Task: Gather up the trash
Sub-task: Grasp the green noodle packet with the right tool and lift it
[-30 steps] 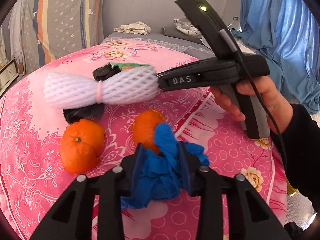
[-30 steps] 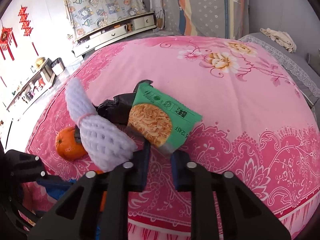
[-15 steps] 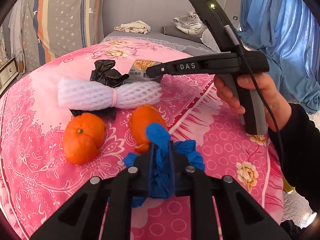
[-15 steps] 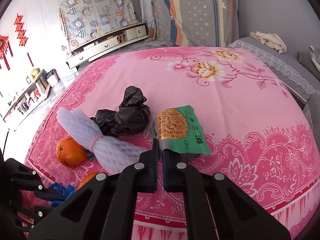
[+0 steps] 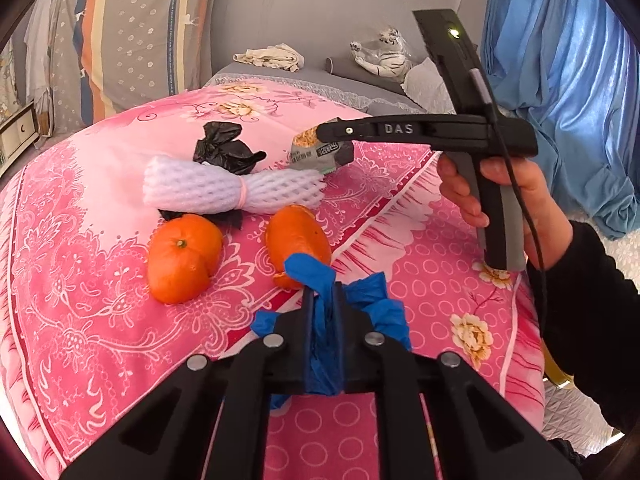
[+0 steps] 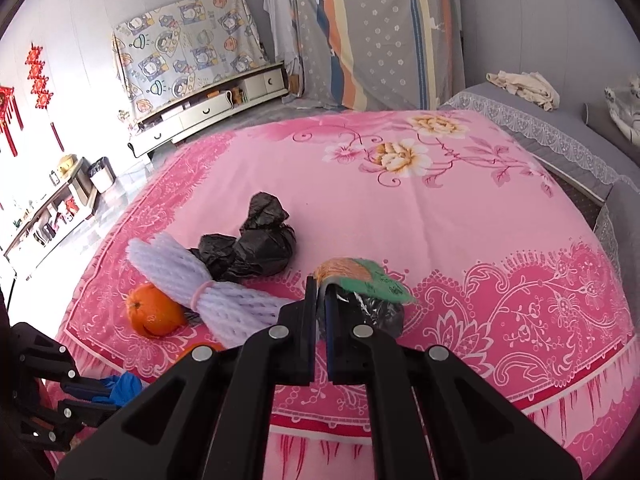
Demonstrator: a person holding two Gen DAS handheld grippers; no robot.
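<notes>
The left gripper (image 5: 323, 300) is clenched on a crumpled blue glove (image 5: 320, 328), which bunches up between its fingers and spills out on both sides, just in front of an orange (image 5: 298, 236) on the pink flowered bedspread (image 5: 80, 300). The right gripper (image 6: 320, 300), held in a hand (image 5: 504, 196) with a dark sleeve, is clamped on the edge of a green snack packet (image 6: 360, 276), and the packet hangs from its tip clear of the bedspread. Still lying on the bedspread are a white foam net (image 5: 232, 190) tied with a pink band, a crumpled black bag (image 6: 252, 248) touching it behind, and a second orange (image 5: 182, 258) just in front of the net's left end.
</notes>
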